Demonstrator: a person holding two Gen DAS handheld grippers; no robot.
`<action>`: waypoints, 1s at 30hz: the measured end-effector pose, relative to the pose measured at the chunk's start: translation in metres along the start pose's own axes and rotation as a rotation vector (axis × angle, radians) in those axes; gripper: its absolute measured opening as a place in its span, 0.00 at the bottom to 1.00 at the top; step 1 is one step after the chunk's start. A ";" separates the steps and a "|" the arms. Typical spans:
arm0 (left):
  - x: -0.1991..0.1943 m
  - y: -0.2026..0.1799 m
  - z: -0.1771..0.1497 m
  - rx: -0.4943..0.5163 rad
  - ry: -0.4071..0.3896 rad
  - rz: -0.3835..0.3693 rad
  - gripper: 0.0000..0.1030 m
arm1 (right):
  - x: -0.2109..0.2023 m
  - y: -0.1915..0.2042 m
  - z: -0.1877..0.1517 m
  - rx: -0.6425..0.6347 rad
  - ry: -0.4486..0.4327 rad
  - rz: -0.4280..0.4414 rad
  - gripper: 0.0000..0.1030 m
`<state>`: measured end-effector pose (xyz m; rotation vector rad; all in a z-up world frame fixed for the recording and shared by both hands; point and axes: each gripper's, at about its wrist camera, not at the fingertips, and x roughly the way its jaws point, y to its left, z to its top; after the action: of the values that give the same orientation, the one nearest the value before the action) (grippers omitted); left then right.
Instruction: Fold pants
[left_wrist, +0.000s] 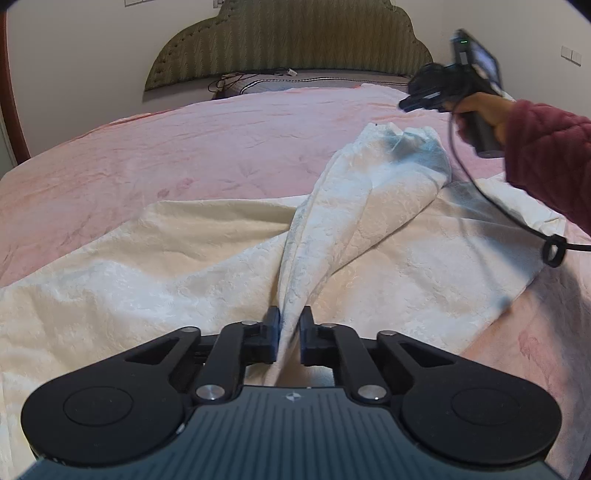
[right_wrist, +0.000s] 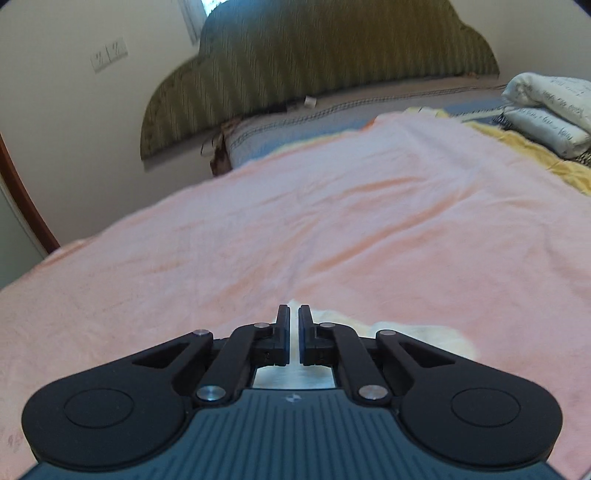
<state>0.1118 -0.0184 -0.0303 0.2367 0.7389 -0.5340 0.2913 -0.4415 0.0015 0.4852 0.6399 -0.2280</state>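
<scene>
Cream-white textured pants (left_wrist: 155, 280) lie spread on a pink bedspread (left_wrist: 184, 147). My left gripper (left_wrist: 289, 325) is shut on a raised fold of the pants that runs up and to the right. The far end of that fold (left_wrist: 413, 147) hangs from my right gripper (left_wrist: 406, 103), held high at the upper right by a hand in a maroon sleeve. In the right wrist view my right gripper (right_wrist: 294, 325) is shut on a thin edge of the pants (right_wrist: 417, 332), with a little cream cloth showing under and to the right of the fingers.
A green padded headboard (left_wrist: 288, 40) stands at the far end of the bed, with cables and a grey pillow below it. Folded white bedding (right_wrist: 554, 110) lies on a yellow cover at the far right. A black cable (left_wrist: 480, 192) hangs from the right gripper.
</scene>
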 end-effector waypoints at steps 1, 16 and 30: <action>0.000 -0.003 -0.001 0.017 -0.002 -0.001 0.07 | -0.012 -0.010 0.001 0.022 -0.015 0.017 0.04; 0.010 -0.002 -0.004 -0.012 0.015 -0.011 0.20 | 0.078 0.070 -0.025 -0.166 0.221 -0.110 0.66; -0.001 -0.005 -0.010 0.010 -0.032 -0.016 0.06 | -0.041 -0.007 -0.017 0.006 -0.075 0.066 0.05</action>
<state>0.1028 -0.0178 -0.0366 0.2315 0.7079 -0.5559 0.2485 -0.4367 0.0129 0.5006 0.5494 -0.1850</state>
